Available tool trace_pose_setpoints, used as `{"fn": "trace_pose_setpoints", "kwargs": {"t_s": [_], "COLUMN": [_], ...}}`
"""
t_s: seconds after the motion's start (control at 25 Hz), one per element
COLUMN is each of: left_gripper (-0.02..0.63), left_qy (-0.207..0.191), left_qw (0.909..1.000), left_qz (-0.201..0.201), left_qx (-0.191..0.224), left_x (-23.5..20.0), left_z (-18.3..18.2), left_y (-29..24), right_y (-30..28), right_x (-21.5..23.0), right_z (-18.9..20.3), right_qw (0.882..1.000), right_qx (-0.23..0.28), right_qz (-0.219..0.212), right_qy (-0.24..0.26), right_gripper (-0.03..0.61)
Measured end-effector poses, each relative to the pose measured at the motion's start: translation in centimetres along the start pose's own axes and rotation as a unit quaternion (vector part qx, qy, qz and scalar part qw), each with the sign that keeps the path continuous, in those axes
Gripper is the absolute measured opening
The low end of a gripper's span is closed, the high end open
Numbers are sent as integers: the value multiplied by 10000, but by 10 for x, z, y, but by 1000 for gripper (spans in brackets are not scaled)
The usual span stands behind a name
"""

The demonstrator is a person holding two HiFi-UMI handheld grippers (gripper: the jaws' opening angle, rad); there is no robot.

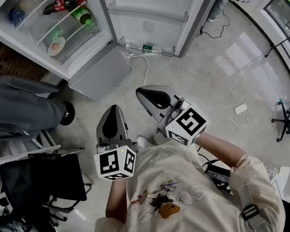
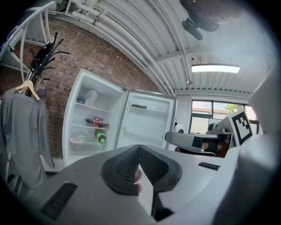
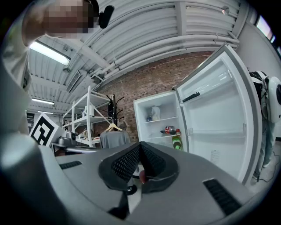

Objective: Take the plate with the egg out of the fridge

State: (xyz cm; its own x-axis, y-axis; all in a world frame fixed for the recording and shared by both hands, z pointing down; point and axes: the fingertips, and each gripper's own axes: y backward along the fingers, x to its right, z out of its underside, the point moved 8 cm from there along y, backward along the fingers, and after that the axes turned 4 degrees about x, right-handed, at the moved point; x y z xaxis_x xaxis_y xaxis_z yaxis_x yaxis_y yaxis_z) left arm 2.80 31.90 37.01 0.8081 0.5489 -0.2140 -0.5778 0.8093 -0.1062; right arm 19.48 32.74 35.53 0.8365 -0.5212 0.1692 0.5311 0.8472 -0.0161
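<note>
Plate: pale round plate with the egg sits on a lower shelf of the open white fridge, well apart from both grippers.
Left gripper: jaws together, empty.
Right gripper: jaws together, empty.
Risk: tilting the plate on pull-out probably rolls the egg off. The green plastic bottle nearby could get knocked.

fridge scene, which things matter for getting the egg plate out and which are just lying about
For the job: open fridge, plate with the egg on a shelf inside, left gripper, right gripper, both shut.
Lying about: cola bottle, green bottle, grey garment, black chair.
</note>
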Motion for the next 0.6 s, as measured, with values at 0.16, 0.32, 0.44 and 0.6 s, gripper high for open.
{"fn": "trace_pose_setpoints", "kwargs": {"t_s": [0.16, 0.32, 0.44, 0.6], "left_gripper": [8, 8, 8, 8], "left_qy": [-10, -32, -11, 34], "left_qw": [10000, 10000, 9999, 9998], "left_qz": [-21, -32, -119, -193], "left_qx": [-33, -14, -30, -80], "left_x": [9, 14, 14, 15], "left_z": [-4, -6, -2, 1], "left_y": [-7, -10, -10, -6], "right_y": [10, 10, 11, 16], "right_x": [8, 14, 9, 7], "right_z": [-3, -5, 0, 3], "right_qw": [10000, 9999, 9998, 9999], "right_qx": [-33, -51, -107, -61], "right_qz": [-2, -6, -47, -94], "right_qy": [65, 91, 154, 96], "right_gripper": [8, 8, 8, 8]}}
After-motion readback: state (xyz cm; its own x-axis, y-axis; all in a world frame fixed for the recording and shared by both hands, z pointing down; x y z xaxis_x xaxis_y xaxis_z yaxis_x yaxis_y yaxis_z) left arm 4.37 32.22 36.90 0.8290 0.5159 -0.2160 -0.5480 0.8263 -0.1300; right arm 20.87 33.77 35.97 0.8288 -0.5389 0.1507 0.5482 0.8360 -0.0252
